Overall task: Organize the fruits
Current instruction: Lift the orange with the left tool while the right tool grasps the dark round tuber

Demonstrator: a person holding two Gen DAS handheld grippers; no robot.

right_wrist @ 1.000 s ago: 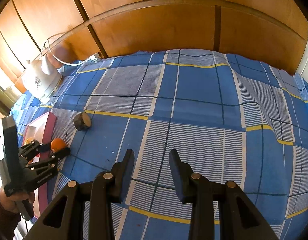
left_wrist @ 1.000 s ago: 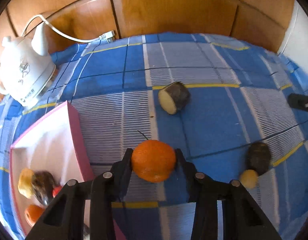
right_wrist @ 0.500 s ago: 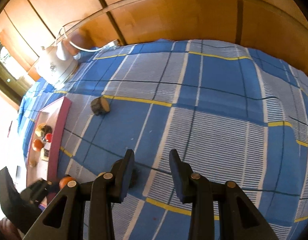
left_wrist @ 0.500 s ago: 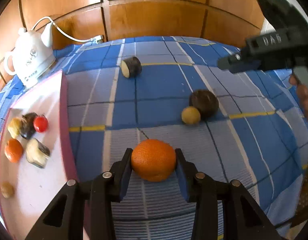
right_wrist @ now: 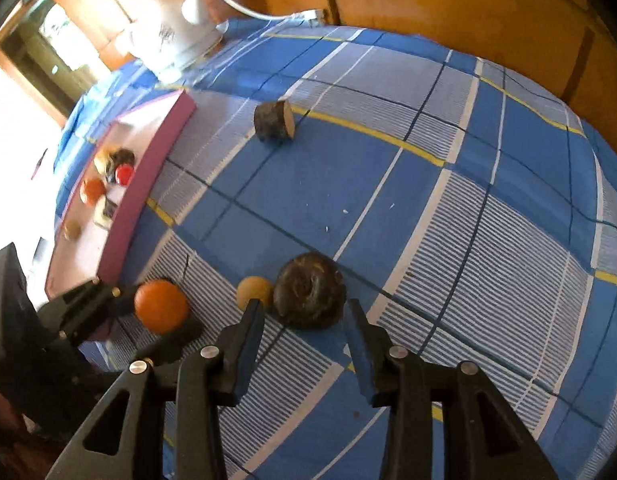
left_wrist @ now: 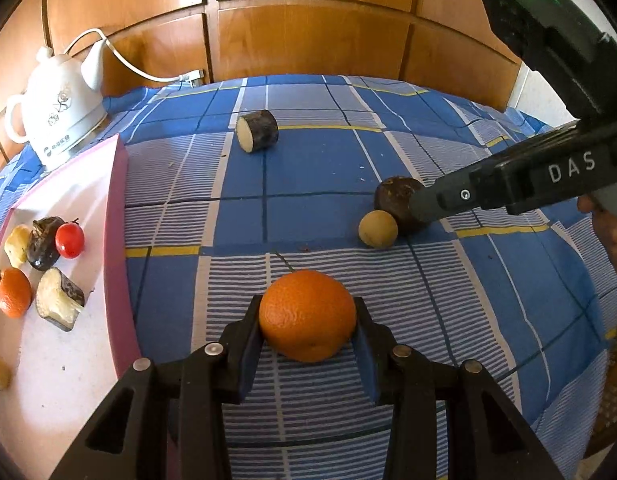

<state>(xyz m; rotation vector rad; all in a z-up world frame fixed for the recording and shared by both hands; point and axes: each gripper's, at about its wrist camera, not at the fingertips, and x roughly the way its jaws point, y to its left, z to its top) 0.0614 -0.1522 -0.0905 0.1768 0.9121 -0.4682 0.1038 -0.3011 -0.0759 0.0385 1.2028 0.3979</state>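
My left gripper [left_wrist: 307, 322] is shut on an orange [left_wrist: 307, 315], held over the blue checked cloth just right of the pink-rimmed tray [left_wrist: 115, 208]. The tray holds several fruits, among them a red tomato [left_wrist: 69, 240] and a small orange [left_wrist: 12, 293]. My right gripper [right_wrist: 306, 316] is open, its jaws on either side of a dark round fruit [right_wrist: 310, 290], with a small yellow fruit [right_wrist: 253, 291] beside its left finger. A dark cut piece [left_wrist: 257, 131] lies farther back. The right wrist view also shows the held orange [right_wrist: 161, 306] and the tray [right_wrist: 146, 184].
A white electric kettle [left_wrist: 58, 114] with its cord stands at the back left, behind the tray. Wooden panels line the back of the table. The person's hand [left_wrist: 612, 236] holds the right gripper's body at the right.
My left gripper has carried the orange back and lower, beside the tray. My right gripper has come down around the dark round fruit, jaws still open.
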